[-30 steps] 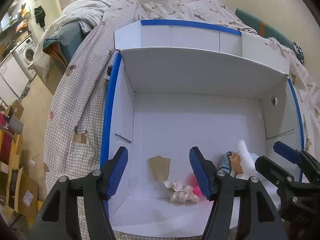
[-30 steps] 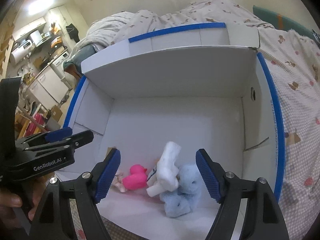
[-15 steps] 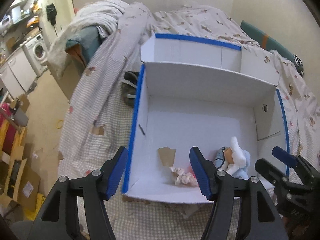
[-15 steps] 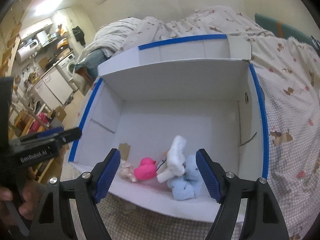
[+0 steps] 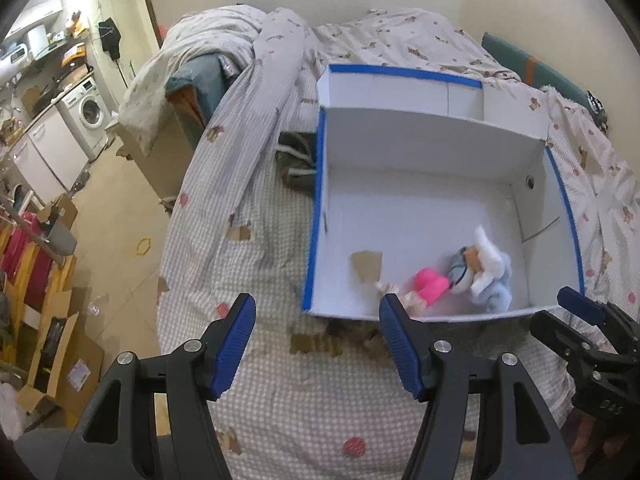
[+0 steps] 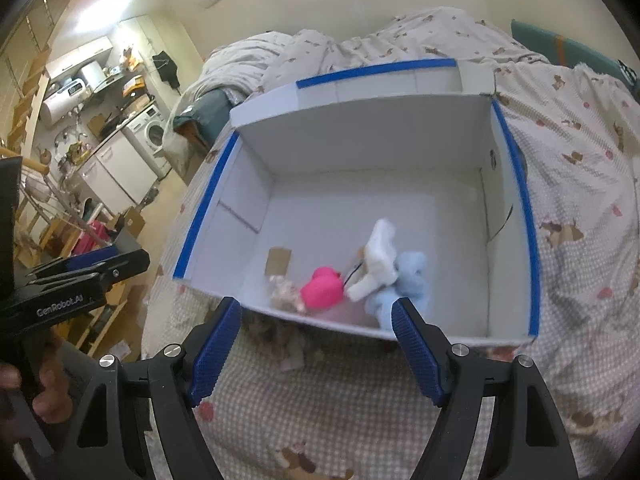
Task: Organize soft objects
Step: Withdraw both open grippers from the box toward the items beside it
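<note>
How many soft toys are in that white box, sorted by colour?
Pink toy: 1
White toy: 1
Light blue toy: 1
Cream toy: 1
Total: 4, all near the front wall of the white box.

Warm ceiling glare upper left; fisheye-bent edges, slight blur.

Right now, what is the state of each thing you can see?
Left gripper: open, holds nothing.
Right gripper: open, holds nothing.
White box: open on the bed.
Pink toy: lying in the box.
White toy: lying on the blue toy.
</note>
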`<action>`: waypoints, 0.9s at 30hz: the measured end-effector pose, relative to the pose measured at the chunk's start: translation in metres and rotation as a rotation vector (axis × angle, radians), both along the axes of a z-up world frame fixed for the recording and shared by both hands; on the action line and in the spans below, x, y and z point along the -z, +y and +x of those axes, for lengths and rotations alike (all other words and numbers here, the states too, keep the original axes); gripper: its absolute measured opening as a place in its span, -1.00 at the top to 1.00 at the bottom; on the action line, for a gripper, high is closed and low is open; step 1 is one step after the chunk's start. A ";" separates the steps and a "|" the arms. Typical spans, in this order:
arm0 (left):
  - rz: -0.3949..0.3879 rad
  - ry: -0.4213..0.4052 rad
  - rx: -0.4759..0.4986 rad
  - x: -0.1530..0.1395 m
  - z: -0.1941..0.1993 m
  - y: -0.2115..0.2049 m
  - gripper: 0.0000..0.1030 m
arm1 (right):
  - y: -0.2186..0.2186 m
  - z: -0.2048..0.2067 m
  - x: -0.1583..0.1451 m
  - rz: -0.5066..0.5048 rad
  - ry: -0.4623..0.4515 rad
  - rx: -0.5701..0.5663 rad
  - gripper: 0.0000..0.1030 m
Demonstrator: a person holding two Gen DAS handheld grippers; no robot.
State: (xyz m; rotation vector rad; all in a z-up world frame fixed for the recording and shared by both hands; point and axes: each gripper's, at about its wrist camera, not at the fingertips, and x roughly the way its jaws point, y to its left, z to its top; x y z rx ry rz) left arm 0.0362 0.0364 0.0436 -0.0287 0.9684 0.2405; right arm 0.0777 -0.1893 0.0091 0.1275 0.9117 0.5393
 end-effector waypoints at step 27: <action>-0.217 0.168 -0.118 0.073 0.012 0.042 -0.19 | 0.048 -0.008 0.085 -0.256 0.217 -0.098 -0.60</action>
